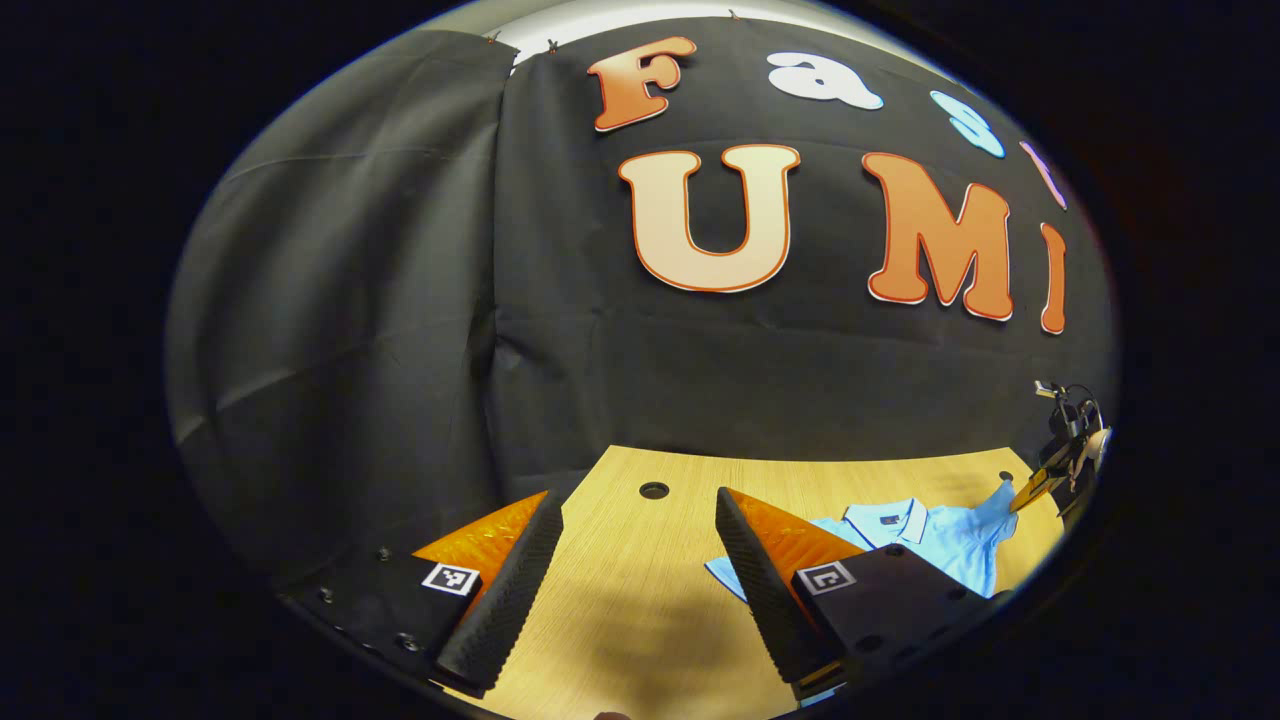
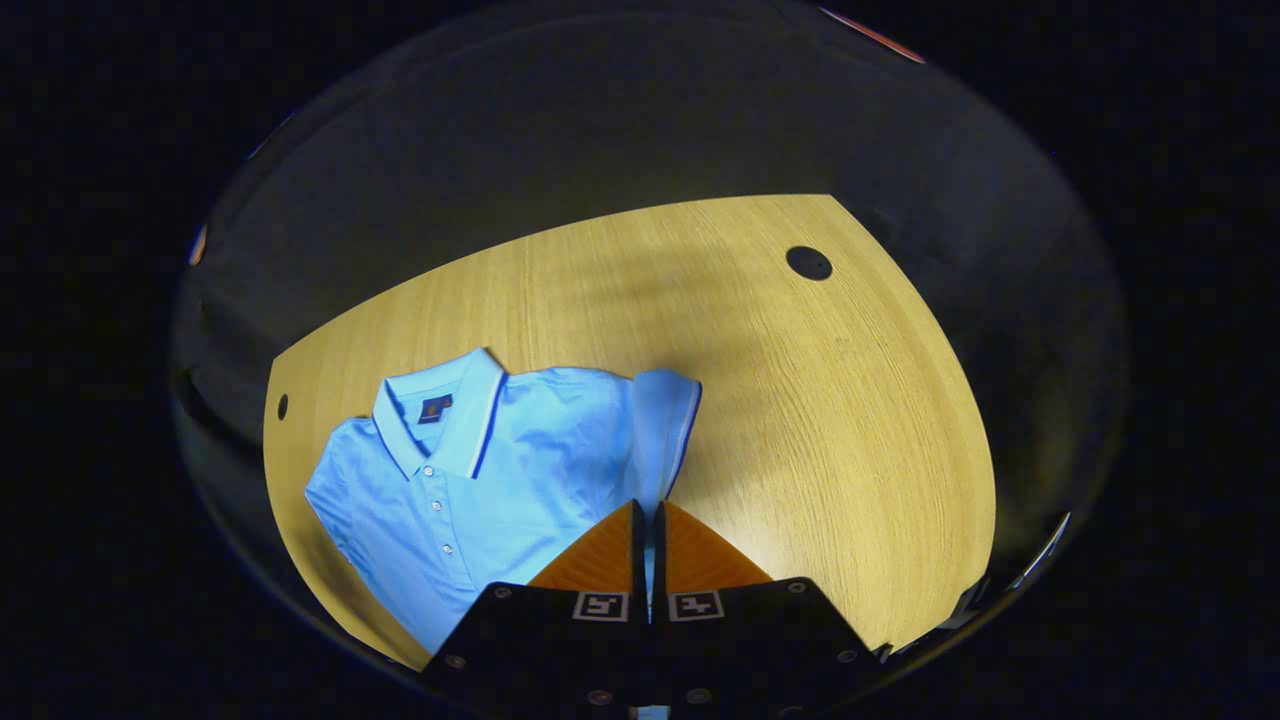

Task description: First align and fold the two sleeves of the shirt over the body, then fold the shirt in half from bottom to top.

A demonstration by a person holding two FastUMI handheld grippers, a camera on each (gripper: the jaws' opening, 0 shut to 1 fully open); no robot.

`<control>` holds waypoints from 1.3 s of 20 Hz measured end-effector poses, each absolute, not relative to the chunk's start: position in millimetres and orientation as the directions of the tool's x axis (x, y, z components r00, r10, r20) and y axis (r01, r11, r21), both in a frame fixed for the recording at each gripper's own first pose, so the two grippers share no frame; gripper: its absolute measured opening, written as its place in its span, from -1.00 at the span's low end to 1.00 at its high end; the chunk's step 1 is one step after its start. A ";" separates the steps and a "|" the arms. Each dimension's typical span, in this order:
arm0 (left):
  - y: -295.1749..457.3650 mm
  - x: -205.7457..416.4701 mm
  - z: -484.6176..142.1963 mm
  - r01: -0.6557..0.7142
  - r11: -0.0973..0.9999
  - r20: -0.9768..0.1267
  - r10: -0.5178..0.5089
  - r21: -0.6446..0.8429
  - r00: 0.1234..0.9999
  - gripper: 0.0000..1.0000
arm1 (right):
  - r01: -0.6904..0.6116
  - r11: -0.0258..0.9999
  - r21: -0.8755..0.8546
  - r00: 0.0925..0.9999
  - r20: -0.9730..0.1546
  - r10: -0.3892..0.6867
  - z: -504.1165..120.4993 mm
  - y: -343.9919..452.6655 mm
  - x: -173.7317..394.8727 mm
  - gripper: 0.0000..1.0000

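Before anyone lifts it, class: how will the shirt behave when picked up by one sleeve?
Probably floppy: the shirt creases where the right hand-held gripper pinches its sleeve. Likely light, being thin cloth. It should drag over the table, not roll.

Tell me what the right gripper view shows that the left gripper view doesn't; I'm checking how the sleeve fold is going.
Right gripper view: the right claw is shut on the sleeve, lifted off the table; the shirt's placket buttons and front lie flat.
Left gripper view: the left claw is open over bare table, and the right one holds the sleeve far off at the edge.
Both: the blue shirt, its collar and the wooden table.
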State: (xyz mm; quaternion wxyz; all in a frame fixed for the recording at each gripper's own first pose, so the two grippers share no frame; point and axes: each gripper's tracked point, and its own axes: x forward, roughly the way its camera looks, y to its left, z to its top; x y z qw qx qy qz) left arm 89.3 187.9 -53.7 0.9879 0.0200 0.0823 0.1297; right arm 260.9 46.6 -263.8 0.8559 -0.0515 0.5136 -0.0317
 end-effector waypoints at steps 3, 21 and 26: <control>212.1 94.9 -55.0 -0.225 0.973 -0.164 0.229 0.040 0.960 0.99 | -0.035 0.993 -0.112 0.483 -0.872 -0.081 -252.7 89.3 252.5 -0.99; 323.9 83.2 -78.1 -0.277 0.961 -0.220 0.276 0.025 0.936 1.00 | -0.194 0.980 -0.049 0.389 -0.921 0.031 -318.1 273.0 221.8 -0.99; 318.2 84.2 -88.9 -0.278 0.961 -0.256 0.272 0.013 0.928 0.99 | -0.256 0.966 0.026 0.363 -0.924 0.121 -325.3 302.4 209.5 -0.84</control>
